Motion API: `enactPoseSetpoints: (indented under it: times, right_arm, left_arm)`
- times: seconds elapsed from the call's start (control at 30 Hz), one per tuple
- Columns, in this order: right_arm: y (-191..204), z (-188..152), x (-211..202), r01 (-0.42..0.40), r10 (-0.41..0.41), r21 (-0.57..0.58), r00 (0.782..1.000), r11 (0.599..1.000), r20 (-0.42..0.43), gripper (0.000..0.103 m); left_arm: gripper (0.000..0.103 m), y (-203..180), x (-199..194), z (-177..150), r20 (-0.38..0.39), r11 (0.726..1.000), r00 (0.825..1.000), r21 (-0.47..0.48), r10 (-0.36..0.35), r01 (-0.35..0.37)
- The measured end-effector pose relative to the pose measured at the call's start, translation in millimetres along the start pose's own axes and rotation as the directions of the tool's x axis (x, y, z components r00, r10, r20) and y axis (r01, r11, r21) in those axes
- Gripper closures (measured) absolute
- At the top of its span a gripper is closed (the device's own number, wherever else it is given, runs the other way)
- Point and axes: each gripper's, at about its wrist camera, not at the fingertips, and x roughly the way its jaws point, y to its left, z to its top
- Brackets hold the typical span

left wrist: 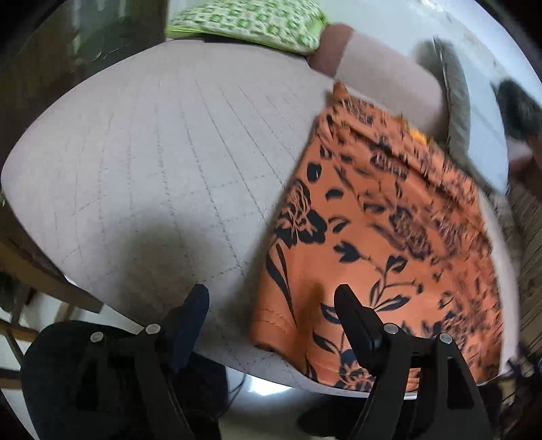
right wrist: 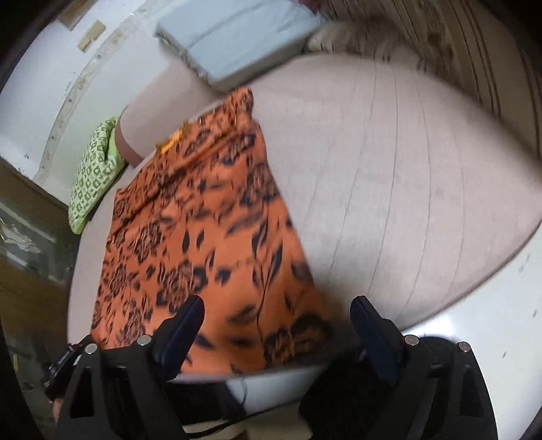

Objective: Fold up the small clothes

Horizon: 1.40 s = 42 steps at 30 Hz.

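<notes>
A pale quilted bed fills both views. A green patterned cushion lies at its far side, and a grey pad rests on another edge.

On the bed lies the garment, orange with a black floral print, spread as a long flat panel that reaches the near edge of the bed. It looks thin and light, soft and limp, likely to sag and slide when lifted; a stitched hem shows at its near left corner. Motion blur hides the far end, so whether that is a waistband or a fold I cannot tell.

The left gripper hovers over the near left corner, jaws wide, nothing between them. The right gripper hovers over the near right corner, also wide and empty.

The hemmed corners are the best places to pinch, one per gripper.
</notes>
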Motion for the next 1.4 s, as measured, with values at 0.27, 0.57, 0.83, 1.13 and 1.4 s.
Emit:
enactPoseSetpoints:
  times: [0.27,0.57,0.83,1.13,1.4]
  right_arm:
    - [3.1,-3.0,38.5,-0.041,0.044,0.02,0.987,0.999,-0.156,0.095]
    - [-18.0,-6.9,39.5,-0.1,0.111,0.08,0.984,0.992,-0.142,0.085]
    - [10.3,-7.4,46.5,-0.096,0.096,0.001,0.985,0.995,-0.142,0.036]
    - [-12.4,-6.9,44.5,-0.049,0.058,0.058,0.985,0.997,-0.161,0.088]
    - [-9.1,6.9,13.4,-0.232,0.242,0.09,0.964,0.968,-0.111,0.096]
  left_arm:
    - [0.095,-20.2,1.7,-5.2,-0.004,0.98,1.0,0.199,0.011,-0.01]
    - [0.094,-18.2,7.9,-7.1,-0.006,0.98,1.0,0.199,0.019,-0.017]
    - [0.094,-16.4,5.4,-9.1,-0.006,0.982,1.0,0.189,0.007,-0.005]
    - [0.093,-15.5,5.6,-9.6,-0.007,0.984,1.0,0.178,-0.007,0.008]
    - [0.095,-20.1,-26.7,2.5,0.057,0.983,0.994,0.166,-0.09,0.079]
